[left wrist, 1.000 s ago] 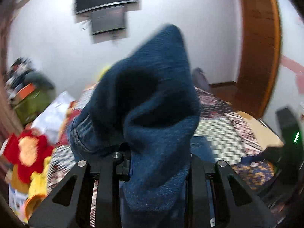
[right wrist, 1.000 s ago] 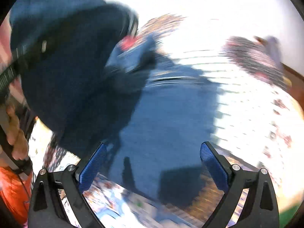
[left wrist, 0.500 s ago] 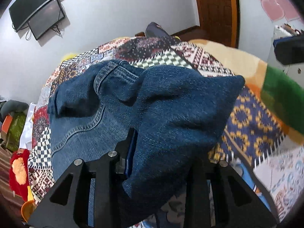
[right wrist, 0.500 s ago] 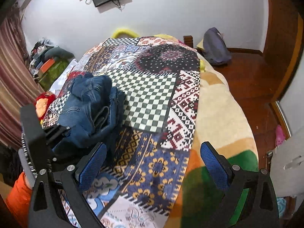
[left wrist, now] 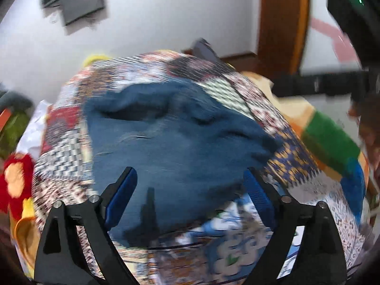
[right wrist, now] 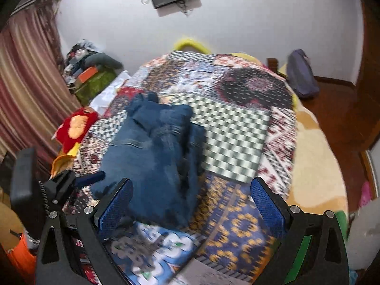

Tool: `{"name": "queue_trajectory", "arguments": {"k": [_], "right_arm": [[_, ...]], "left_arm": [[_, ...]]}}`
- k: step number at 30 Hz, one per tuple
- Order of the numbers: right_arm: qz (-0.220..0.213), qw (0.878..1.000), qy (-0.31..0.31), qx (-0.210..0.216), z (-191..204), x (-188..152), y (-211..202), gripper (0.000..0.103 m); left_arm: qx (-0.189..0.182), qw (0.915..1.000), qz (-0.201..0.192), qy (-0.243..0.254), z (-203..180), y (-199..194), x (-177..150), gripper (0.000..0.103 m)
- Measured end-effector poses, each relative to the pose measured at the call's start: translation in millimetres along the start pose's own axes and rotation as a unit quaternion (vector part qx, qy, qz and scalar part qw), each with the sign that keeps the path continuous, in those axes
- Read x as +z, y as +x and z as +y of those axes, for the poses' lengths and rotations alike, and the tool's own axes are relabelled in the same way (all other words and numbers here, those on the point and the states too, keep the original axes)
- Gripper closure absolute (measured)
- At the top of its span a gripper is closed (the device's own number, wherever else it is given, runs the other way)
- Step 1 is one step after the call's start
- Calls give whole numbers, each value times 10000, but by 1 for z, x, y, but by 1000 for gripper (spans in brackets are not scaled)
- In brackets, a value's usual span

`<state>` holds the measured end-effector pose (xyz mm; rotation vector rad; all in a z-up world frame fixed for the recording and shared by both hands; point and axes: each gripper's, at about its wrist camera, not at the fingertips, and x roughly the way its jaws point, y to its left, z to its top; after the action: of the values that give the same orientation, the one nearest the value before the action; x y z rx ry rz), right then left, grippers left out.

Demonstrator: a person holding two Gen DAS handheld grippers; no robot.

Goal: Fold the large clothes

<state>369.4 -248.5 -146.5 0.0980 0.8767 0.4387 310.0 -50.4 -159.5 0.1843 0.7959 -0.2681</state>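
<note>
Dark blue jeans (left wrist: 171, 142) lie in a folded heap on the patchwork bed cover (left wrist: 292, 147). They also show in the right wrist view (right wrist: 156, 156), on the left half of the bed. My left gripper (left wrist: 190, 199) is open and empty, just in front of the heap's near edge. It shows at the lower left of the right wrist view (right wrist: 78, 180). My right gripper (right wrist: 192, 209) is open and empty above the bed's near part, to the right of the jeans.
A red and yellow plush toy (right wrist: 76, 125) lies at the bed's left edge. A pile of things (right wrist: 92, 71) stands by the curtain. A grey bag (right wrist: 301, 73) leans at the far right corner. Wooden floor (right wrist: 337, 109) lies right of the bed.
My left gripper has opened and let go of the jeans, which now lie flat on the bed. The right gripper stays open and has shifted slightly.
</note>
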Motion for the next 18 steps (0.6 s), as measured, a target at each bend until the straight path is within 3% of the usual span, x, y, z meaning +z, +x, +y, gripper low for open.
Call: {"name": "queue_trajectory", "arguments": {"k": [4, 8, 10, 12, 18], "right_arm": [[310, 9992, -42, 240, 16, 4, 35, 4], [842, 9961, 17, 281, 18, -6, 77, 4], [1161, 9932, 63, 70, 11, -18, 97, 4], [1328, 9910, 170, 97, -2, -31, 106, 4], [1503, 9861, 699, 51, -39, -49, 95, 4]], "left_arm": [[548, 9972, -154, -485, 48, -6, -1, 4], [795, 9927, 233, -878, 87, 16, -14, 4], [862, 9903, 469, -985, 96, 29, -23, 4], [854, 9884, 661, -1067, 100, 41, -38, 3], [473, 9872, 566, -1412, 107, 32, -51, 3]]}}
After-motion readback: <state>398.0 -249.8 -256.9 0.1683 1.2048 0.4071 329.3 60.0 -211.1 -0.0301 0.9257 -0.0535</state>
